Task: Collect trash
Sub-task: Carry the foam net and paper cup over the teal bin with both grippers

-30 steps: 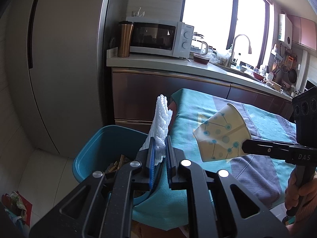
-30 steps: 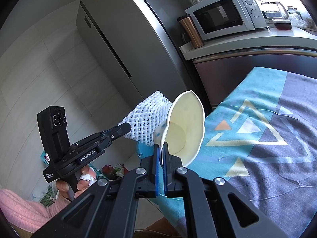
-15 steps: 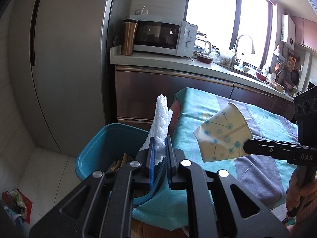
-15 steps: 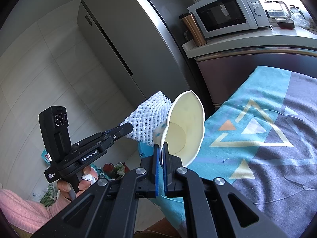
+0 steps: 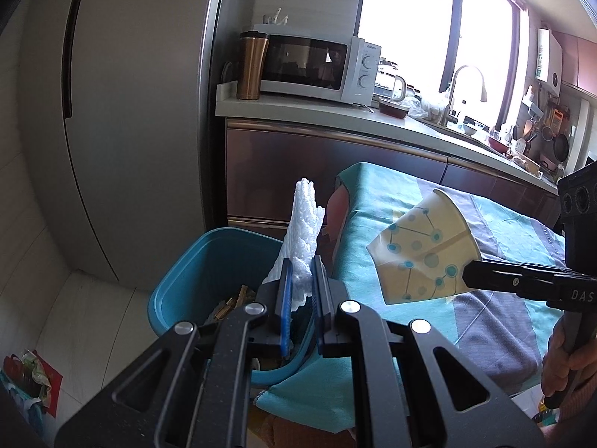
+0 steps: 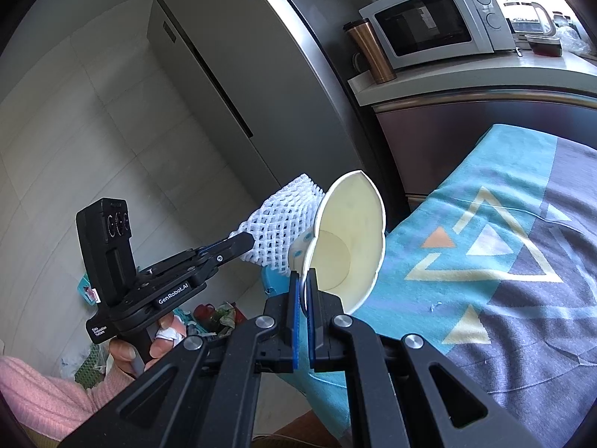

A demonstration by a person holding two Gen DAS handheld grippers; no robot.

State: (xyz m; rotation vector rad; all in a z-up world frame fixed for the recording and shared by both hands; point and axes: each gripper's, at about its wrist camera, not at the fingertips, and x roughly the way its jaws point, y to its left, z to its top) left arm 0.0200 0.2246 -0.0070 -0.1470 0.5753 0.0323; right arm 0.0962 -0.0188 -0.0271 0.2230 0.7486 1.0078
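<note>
**Both hands full beside the bin**

Your left hand-held gripper (image 5: 300, 280) pinches a white foam net (image 5: 304, 231) between its blue pads; the net stands nearly upright out of the jaws, above the near rim of the blue bin (image 5: 179, 280). Your right hand-held gripper (image 6: 305, 287) is pressed together on the rim of a paper cup (image 6: 350, 235), which lies tilted with its open mouth facing that camera. From the left view, the cup's dotted outer side shows, held in the air above the patterned cloth (image 5: 377, 216) on the surface. In the right view the net sits just left of the cup and partly behind it. The bin stands on the floor just beside the cloth's hanging edge, with brown scraps (image 5: 231, 302) inside. Farther back, a microwave (image 5: 313, 69) and a copper tumbler (image 5: 252, 65) stand side by side, next to a tall grey fridge (image 5: 123, 112). A tap (image 5: 466, 86) stands farther along by the bright window.
</note>
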